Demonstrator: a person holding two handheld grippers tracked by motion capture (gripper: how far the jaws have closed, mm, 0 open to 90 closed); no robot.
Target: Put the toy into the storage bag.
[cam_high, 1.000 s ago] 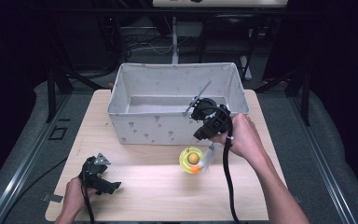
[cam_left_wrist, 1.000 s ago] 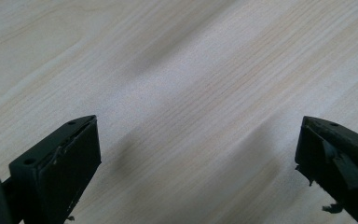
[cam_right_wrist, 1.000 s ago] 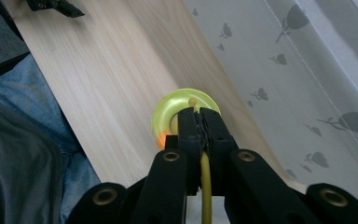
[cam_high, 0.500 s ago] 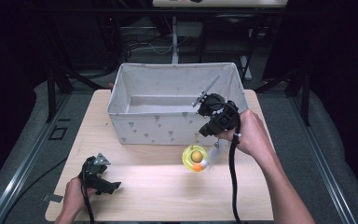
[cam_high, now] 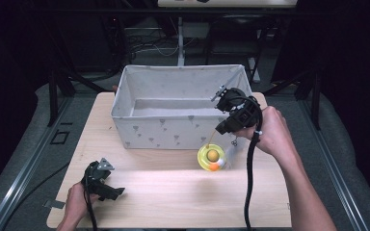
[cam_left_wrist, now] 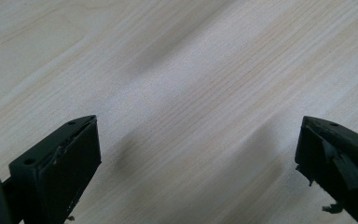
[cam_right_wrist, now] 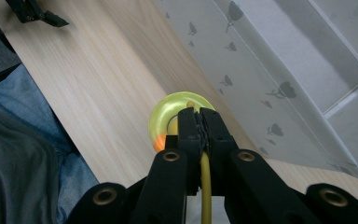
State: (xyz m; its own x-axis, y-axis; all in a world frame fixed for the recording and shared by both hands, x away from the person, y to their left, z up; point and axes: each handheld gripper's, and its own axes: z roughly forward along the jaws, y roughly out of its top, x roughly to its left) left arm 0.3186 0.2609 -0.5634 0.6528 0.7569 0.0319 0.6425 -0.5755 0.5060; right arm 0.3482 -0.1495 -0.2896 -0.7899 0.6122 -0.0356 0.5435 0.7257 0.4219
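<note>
A translucent yellow ring toy [cam_high: 211,158] with an orange ball in it hangs on a yellow cord in front of the fabric box. My right gripper [cam_high: 220,128] is above it near the box's right front corner, shut on that cord. In the right gripper view the cord [cam_right_wrist: 205,186] runs up between the closed jaws of the right gripper [cam_right_wrist: 196,115], and the ring [cam_right_wrist: 164,114] shows just past the tips. My left gripper [cam_high: 117,191] rests on the table's near left corner. Its jaws stand wide apart around bare wood in the left gripper view [cam_left_wrist: 198,140].
A white fabric box [cam_high: 173,132] with a small grey print, its inside bare, takes up the far half of the light wooden table [cam_high: 173,202]. The box wall [cam_right_wrist: 279,70] is close on the right gripper's right. The person's jeans [cam_right_wrist: 23,158] lie beyond the table edge.
My right gripper has moved right and a little up along the box front, carrying the yellow ring toy with it on its cord. The left gripper has stayed in place.
</note>
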